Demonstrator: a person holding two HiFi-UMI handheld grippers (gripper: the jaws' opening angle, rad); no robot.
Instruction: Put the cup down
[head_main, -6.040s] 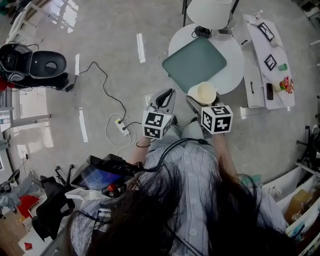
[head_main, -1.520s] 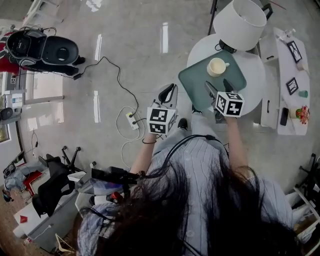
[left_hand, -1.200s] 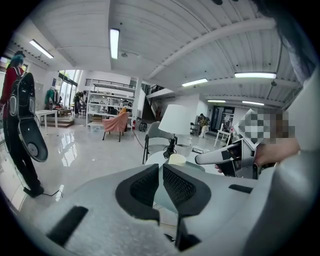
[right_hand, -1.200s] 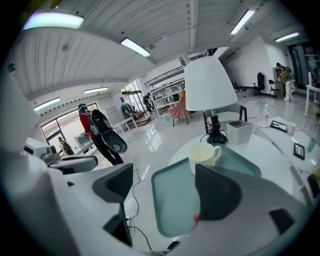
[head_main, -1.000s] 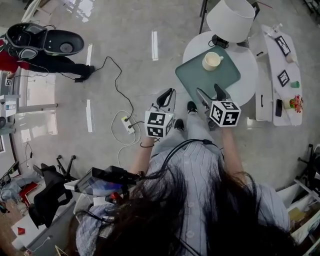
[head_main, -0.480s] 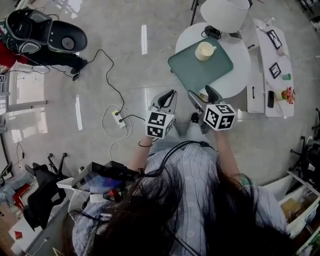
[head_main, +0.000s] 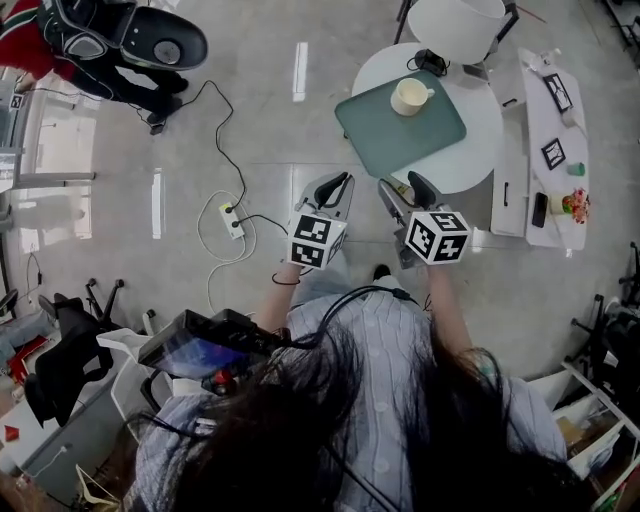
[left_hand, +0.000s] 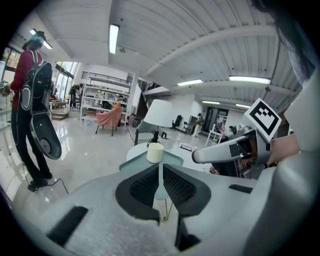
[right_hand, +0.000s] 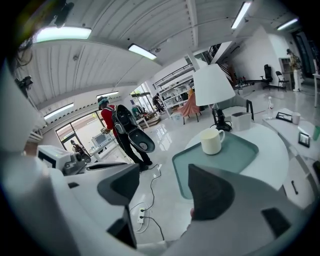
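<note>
The right claw (right_hand: 165, 187) stands open with nothing between its jaws. They have just been closing partway on empty air and touch nothing. It hangs over the floor (head_main: 250, 120), short of the tabletop's (head_main: 482, 120) near edge and pointing somewhat downward.

The cup (right_hand: 212, 141) lies straight ahead of this claw, well apart from it. It stands upright on the far part of the tray (right_hand: 240, 152), near the tray's far edge, with its handle turned toward the right. The tray covers the middle of the round tabletop, and a lamp (head_main: 455, 22) stands beyond its far edge.

The left claw (left_hand: 159, 175) has its jaws drawn together, with only a sliver of a gap, and it holds nothing. It also hangs over the floor, beside the right claw and off to the left of the tabletop. That makes the right claw the nearer one to the cup.

By my judgement the cup is already put down. It rests free on the tray with no claw near it, so the coming move need only keep clear of the tabletop's near edge.
</note>
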